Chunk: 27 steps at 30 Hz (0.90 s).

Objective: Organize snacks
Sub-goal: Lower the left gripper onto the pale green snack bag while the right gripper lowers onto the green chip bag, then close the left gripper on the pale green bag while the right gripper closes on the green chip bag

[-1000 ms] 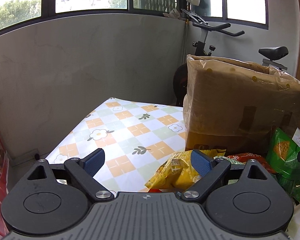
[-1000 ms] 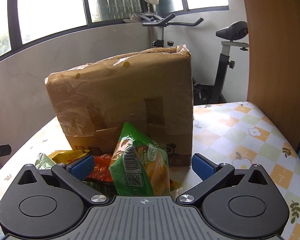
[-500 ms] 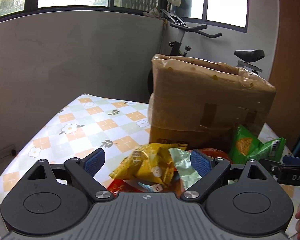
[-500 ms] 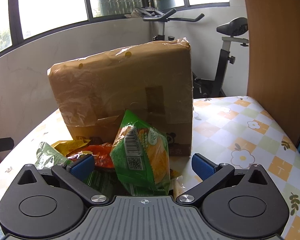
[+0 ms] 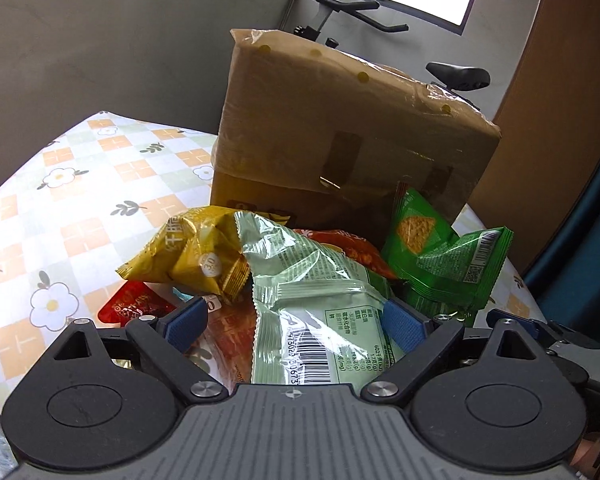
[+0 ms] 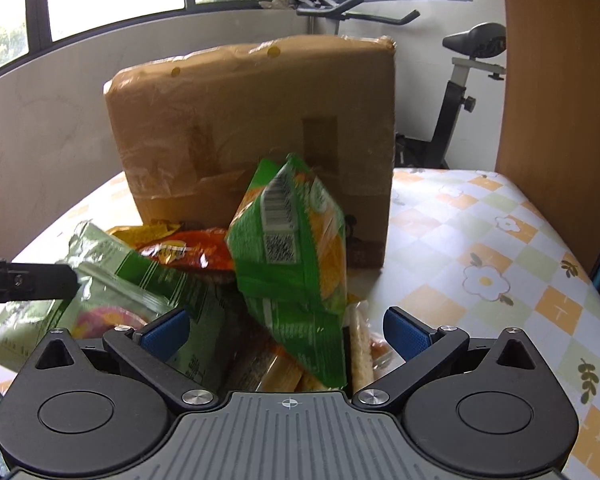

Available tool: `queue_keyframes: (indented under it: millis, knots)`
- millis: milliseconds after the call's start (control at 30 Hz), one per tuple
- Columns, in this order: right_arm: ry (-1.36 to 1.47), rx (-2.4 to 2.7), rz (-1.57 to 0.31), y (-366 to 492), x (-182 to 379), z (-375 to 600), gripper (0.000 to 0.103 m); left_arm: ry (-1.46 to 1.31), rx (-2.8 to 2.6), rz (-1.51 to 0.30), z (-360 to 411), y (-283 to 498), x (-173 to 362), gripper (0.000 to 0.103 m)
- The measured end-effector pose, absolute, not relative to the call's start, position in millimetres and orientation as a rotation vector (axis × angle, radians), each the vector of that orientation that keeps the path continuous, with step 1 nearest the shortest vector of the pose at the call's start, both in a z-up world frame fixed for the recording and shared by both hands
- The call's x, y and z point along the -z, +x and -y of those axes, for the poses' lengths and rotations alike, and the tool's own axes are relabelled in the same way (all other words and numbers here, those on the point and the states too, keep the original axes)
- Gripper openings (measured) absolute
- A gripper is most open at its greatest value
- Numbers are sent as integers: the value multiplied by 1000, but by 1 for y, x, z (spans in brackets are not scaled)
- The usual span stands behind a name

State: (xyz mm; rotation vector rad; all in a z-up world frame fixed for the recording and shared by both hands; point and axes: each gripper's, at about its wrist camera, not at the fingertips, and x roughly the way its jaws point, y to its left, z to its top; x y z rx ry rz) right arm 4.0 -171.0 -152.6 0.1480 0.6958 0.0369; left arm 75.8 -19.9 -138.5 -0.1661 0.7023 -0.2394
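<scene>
A heap of snack bags lies on the table in front of a taped cardboard box (image 5: 340,136) (image 6: 252,128). In the left wrist view my left gripper (image 5: 294,322) is open, its blue pads either side of a pale green bag (image 5: 316,300), with a yellow bag (image 5: 196,256) and a red packet (image 5: 134,306) to the left. A bright green bag (image 5: 440,260) lies at the right. In the right wrist view my right gripper (image 6: 286,330) is open around the lower part of that bright green bag (image 6: 296,264), which stands upright. An orange-red bag (image 6: 188,254) lies behind.
The table wears a checked flower-print cloth (image 6: 484,248) with room to the right of the box. An exercise bike (image 6: 460,92) stands behind the table, and a wooden panel (image 6: 556,80) rises at the right. The left gripper's finger (image 6: 28,282) reaches in from the left edge.
My left gripper swung right and dipped down over the pile, so the pale green bag now lies between its fingers. My right gripper moved closer to the bright green bag.
</scene>
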Motion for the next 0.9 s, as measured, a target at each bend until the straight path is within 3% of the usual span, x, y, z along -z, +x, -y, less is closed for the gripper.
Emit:
queue_keyframes:
  millis: [500,567,633,733,900]
  knots:
    - [142,-44,-708,8,158,163,103,-302,290,-754,19,88,159,98]
    - [141,-46,-707,7,158,163,103,-322,300,-762,13,87,161,93]
    - [145,-51,-705,7,158,164,103,-320,325,-752,13,84,159,77]
    - [140,-57,-699,6,156,163,103,-282,348,-719,17,78,154,64]
    - [139,-50,-685,5,153,165,103,-285,347,-680,13,68,148,60]
